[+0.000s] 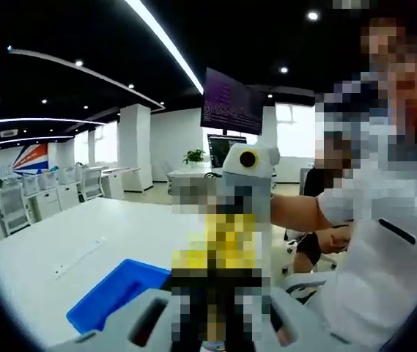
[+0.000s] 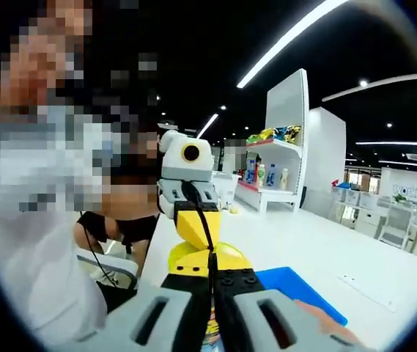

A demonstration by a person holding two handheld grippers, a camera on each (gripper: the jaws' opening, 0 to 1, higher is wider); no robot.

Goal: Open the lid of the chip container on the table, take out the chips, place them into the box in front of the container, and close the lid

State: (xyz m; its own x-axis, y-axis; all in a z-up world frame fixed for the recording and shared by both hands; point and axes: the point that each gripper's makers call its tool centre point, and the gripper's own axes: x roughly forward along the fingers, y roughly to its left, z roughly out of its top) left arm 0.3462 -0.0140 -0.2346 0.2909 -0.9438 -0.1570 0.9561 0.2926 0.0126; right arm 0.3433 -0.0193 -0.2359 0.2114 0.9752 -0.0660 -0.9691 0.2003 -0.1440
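Note:
In the right gripper view my right gripper [image 2: 212,297] has its black fingers pressed close together, with a thin colourful printed pack [image 2: 210,331] showing between the jaws. Straight ahead, the yellow left gripper [image 2: 207,262] points back at it, nearly touching. A blue box [image 2: 300,292] lies flat on the white table [image 2: 340,249] just to the right. In the left gripper view the blue box [image 1: 116,293] sits low on the left. My left gripper [image 1: 219,312] and the right gripper [image 1: 226,246] facing it are blurred by patches, so the left jaws cannot be read.
A person in a white shirt [image 1: 384,249] sits close at the table's side, one forearm [image 1: 300,213] reaching in. Behind stand a dark monitor [image 1: 230,103], white desks and chairs [image 1: 17,209], and a shelf of snacks and bottles [image 2: 270,172]. A pale pinkish blur [image 2: 325,323] is by my right jaw.

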